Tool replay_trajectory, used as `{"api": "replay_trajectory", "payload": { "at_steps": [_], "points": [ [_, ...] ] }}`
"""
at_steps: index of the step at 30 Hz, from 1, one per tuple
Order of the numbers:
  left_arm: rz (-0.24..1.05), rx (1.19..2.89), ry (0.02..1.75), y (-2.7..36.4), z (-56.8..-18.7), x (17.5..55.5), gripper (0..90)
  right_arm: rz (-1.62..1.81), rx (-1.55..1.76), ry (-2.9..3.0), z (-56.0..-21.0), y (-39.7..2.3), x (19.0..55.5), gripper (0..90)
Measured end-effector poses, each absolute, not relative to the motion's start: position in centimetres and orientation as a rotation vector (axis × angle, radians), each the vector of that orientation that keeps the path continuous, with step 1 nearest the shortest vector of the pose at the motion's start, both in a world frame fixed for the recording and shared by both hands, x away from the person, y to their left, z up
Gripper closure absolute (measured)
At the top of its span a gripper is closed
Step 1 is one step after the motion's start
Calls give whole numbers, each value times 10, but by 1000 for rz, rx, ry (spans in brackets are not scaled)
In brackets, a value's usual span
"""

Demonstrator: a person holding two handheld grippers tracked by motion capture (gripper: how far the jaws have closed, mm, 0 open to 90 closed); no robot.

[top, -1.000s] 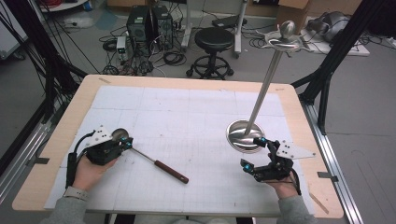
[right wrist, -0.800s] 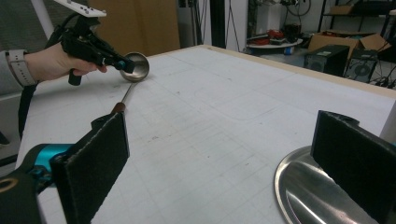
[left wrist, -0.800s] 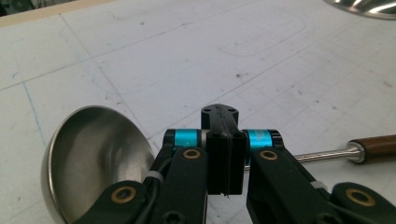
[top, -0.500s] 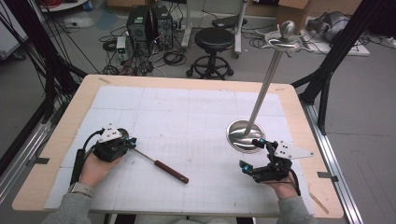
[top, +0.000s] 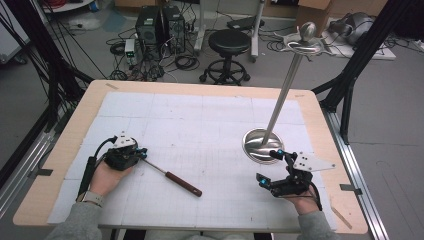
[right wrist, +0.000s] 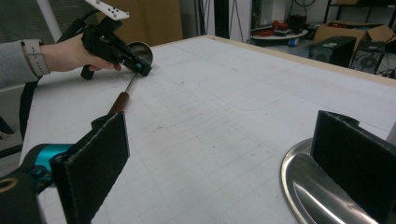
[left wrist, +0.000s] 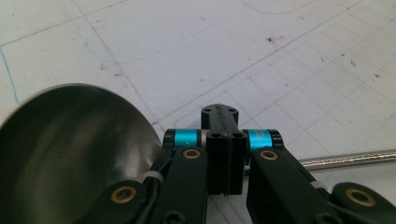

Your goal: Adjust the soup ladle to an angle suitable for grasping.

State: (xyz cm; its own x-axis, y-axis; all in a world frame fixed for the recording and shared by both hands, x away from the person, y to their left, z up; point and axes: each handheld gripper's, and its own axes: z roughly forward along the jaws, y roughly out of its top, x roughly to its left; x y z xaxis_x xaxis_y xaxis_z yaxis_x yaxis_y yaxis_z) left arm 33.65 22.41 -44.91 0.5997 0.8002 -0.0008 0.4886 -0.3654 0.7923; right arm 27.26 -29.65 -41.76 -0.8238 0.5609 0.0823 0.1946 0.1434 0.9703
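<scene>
A ladle lies on the white mat, its brown handle (top: 183, 183) pointing toward the table's middle and its steel shaft (left wrist: 345, 160) running under my left gripper (top: 134, 155). That gripper sits low over the ladle's neck with its jaws pressed together, and the steel bowl (left wrist: 70, 149) lies just beside them. From the right gripper view, the left gripper (right wrist: 140, 69) tips down at the bowl (right wrist: 141, 49), with the handle (right wrist: 120, 101) nearer. My right gripper (top: 267, 165) stands open with nothing between its pads (right wrist: 95, 163), just in front of the stand's round steel base (top: 257, 145).
The stand's pole (top: 285, 90) rises tilted from its base to a ball-topped head (top: 306, 40). A white gridded mat (top: 200, 125) covers the wooden table (top: 65, 150). Beyond the far edge stand a black stool (top: 227, 45) and computer cases with cables (top: 155, 25).
My left hand has slid right and lower, so its gripper now covers the ladle's bowl end. The ladle and my right gripper have stayed in place.
</scene>
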Motion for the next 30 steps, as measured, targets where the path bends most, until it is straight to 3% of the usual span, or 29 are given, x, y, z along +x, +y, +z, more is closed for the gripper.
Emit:
{"api": "replay_trajectory", "payload": {
  "at_steps": [30],
  "points": [
    [505,2064,1094,226,-444,304,897,1733,752,2113,-417,-298,271,35]
  ]
}}
